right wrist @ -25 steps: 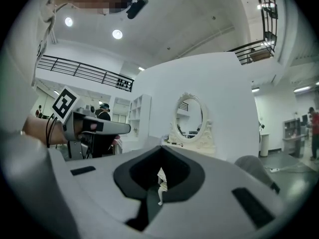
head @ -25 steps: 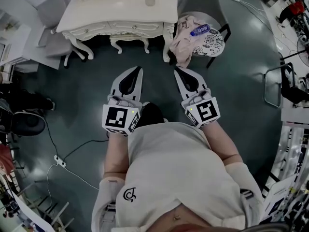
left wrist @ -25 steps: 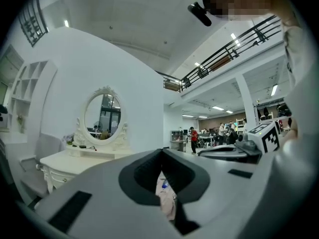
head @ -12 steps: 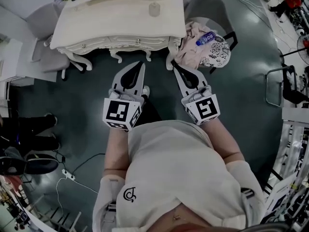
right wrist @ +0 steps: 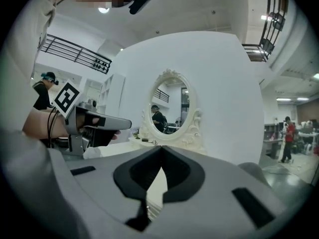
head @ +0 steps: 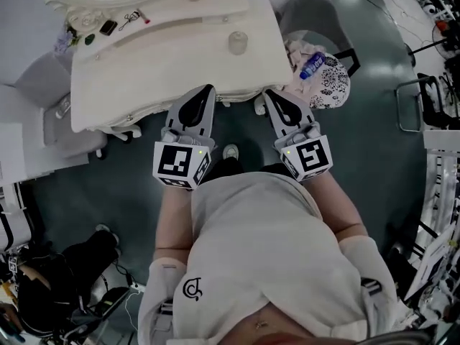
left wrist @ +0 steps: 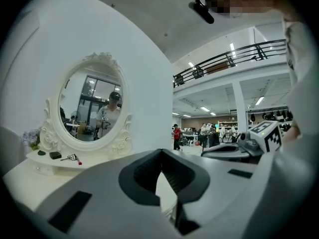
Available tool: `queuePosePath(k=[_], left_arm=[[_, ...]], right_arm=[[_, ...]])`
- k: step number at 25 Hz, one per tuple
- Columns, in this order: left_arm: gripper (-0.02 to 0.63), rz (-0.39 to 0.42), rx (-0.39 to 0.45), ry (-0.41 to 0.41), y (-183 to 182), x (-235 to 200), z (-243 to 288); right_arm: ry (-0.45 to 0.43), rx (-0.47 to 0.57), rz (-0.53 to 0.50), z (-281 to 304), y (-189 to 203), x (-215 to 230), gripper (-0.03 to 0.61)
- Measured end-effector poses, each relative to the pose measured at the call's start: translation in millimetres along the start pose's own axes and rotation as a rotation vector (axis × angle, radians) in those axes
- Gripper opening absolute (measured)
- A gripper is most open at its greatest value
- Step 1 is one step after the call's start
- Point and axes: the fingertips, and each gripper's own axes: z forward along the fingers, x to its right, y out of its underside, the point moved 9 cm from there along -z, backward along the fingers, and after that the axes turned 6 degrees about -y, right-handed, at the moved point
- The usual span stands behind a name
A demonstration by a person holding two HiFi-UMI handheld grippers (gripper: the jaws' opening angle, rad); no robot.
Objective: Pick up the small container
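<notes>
The left gripper (head: 207, 90) and the right gripper (head: 268, 94) were held side by side in front of the person, both pointing at a white dressing-table surface (head: 165, 70). Their tips reached just over its near edge. In the left gripper view the two jaws lay pressed together with nothing between them, and the right gripper view showed the same: jaws closed and empty.

The small container (head: 238, 43), a pale translucent jar, stood upright on the surface beyond the tips. It sat roughly between the lines of the two grippers, clear of both.

An oval mirror (left wrist: 92, 108) in an ornate white frame rose at the back of the surface. A small black item (head: 108, 27) lay on the raised shelf beneath it. To the right of the surface a grey chair (head: 309, 9) carried crumpled clothes (head: 329, 77) and a blue bottle (head: 311, 63).
</notes>
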Motion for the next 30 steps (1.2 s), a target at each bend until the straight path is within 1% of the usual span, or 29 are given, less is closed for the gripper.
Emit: queuePosePath(k=[5,9,11,15,19,20,21,23,24,26,28,30], left_arm=[[0.014,-0.058,-0.029,0.043,10.9,-44.2,44.3],[0.014,-0.071,-0.038,0.073,28.3,-61.9,85.2],[0.014,-0.075,-0.044,0.079,38.6,-67.2,103.6],[0.014,-0.061,-0.072,0.061,65.9,-78.0,140.2],[0.015,-0.037,-0.087,0.006,95.8,-79.9,173.6],[0.031,-0.031,-0.088,-0.004,101.9,-72.0,178.7],[0.080,-0.029,-0.093,-0.016,109.1,-58.8,180.4],[0.209,-0.026,-0.110,-0.046,126.9,-23.0,176.6],[0.255,-0.021,-0.121,-0.053,134.9,-6.6,175.5],[0.308,-0.013,-0.152,-0.038,149.7,12.1,180.1],[0.368,-0.013,-0.192,-0.004,163.6,15.4,191.0],[0.402,-0.003,-0.235,0.008,175.6,13.7,203.8]], right_arm=[[0.043,-0.032,0.035,45.3,5.7,17.5,0.006],[0.042,-0.034,0.008,77.4,19.7,43.1,0.006],[0.038,-0.052,0.028,92.0,31.1,57.6,0.006],[0.014,-0.083,0.074,122.0,52.2,85.2,0.006],[-0.037,-0.119,0.109,143.9,71.4,108.6,0.006],[-0.050,-0.120,0.105,141.7,78.2,115.0,0.006],[-0.063,-0.120,0.095,133.7,86.9,121.8,0.006],[-0.089,-0.119,0.095,106.1,106.1,133.3,0.006],[-0.103,-0.117,0.102,93.2,114.8,137.7,0.006],[-0.121,-0.117,0.114,81.1,128.7,145.0,0.006],[-0.125,-0.130,0.119,83.5,138.3,151.6,0.006],[-0.121,-0.139,0.124,88.8,144.2,158.6,0.006]])
